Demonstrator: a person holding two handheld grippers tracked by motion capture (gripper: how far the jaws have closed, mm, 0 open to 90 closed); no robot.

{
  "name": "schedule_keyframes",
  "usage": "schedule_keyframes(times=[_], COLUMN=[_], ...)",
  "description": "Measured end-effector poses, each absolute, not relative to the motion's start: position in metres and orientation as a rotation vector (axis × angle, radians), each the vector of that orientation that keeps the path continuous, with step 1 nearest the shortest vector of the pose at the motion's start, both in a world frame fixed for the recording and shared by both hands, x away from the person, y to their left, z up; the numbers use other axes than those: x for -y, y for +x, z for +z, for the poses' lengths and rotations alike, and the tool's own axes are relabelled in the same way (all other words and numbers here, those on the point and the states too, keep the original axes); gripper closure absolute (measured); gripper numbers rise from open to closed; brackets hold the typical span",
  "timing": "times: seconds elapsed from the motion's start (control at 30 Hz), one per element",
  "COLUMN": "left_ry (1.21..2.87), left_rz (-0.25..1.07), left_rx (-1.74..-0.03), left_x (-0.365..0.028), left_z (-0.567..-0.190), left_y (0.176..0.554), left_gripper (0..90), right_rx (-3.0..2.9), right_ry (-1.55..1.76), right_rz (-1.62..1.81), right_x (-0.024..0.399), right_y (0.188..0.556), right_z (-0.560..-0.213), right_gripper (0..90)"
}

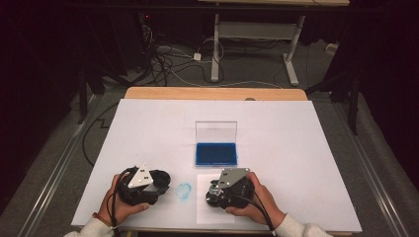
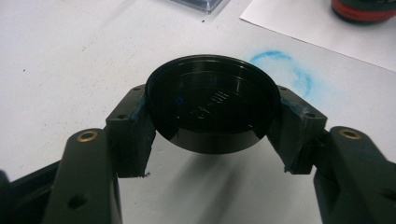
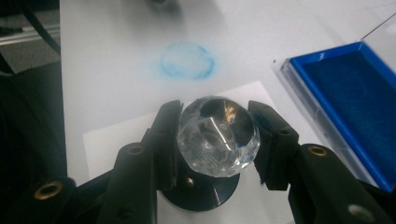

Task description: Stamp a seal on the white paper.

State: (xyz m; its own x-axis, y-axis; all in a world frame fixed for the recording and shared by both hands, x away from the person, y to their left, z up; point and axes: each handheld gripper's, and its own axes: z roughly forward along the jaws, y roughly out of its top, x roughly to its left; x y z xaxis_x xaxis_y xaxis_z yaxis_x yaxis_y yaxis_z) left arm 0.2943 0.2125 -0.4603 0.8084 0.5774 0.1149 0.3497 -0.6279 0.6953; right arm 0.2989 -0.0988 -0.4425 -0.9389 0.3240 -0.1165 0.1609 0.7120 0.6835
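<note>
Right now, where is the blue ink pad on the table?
In the high view the blue ink pad lies open near the table's centre, its clear lid standing up behind it. It sits just beyond the white paper sheet, ahead of the right gripper.

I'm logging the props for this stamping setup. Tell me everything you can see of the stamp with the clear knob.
The stamp has a clear, faceted knob handle, glassy or acrylic by its look, on a round black base with a dark red band. It stands upright on the white paper sheet, near the person's edge of the table, in front of the open blue ink pad. The right gripper has its jaws closed on the knob from both sides. A round blue smudge lies beside the sheet, apart from the stamp.
</note>
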Motion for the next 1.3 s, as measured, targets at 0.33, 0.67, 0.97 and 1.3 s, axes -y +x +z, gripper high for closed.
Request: schedule_keyframes(times=[0.33,0.67,0.97,1.3], left_ry=[2.308,2.308,2.308,2.31], left_rz=[0.428,0.433,0.435,0.431], left_rx=[-0.679,-0.68,-0.678,-0.682], left_x=[-0.2119,-0.2112,-0.2111,-0.2105], left_z=[-0.4606,-0.4598,-0.4597,-0.46], left_y=[0.2942,0.2933,0.2928,0.2925], left_gripper=[37.0,37.0,37.0,37.0], right_rx=[-2.69,-2.688,-2.696,-2.699], right_ry=[0.379,0.377,0.377,0.39], right_rz=[1.024,1.014,1.012,1.008], right_x=[0.0995,0.1004,0.1016,0.1005], right_y=[0.2952,0.2934,0.2943,0.295], right_z=[-0.445,-0.4452,-0.4447,-0.445], right_gripper=[57.5,57.5,57.5,57.5])
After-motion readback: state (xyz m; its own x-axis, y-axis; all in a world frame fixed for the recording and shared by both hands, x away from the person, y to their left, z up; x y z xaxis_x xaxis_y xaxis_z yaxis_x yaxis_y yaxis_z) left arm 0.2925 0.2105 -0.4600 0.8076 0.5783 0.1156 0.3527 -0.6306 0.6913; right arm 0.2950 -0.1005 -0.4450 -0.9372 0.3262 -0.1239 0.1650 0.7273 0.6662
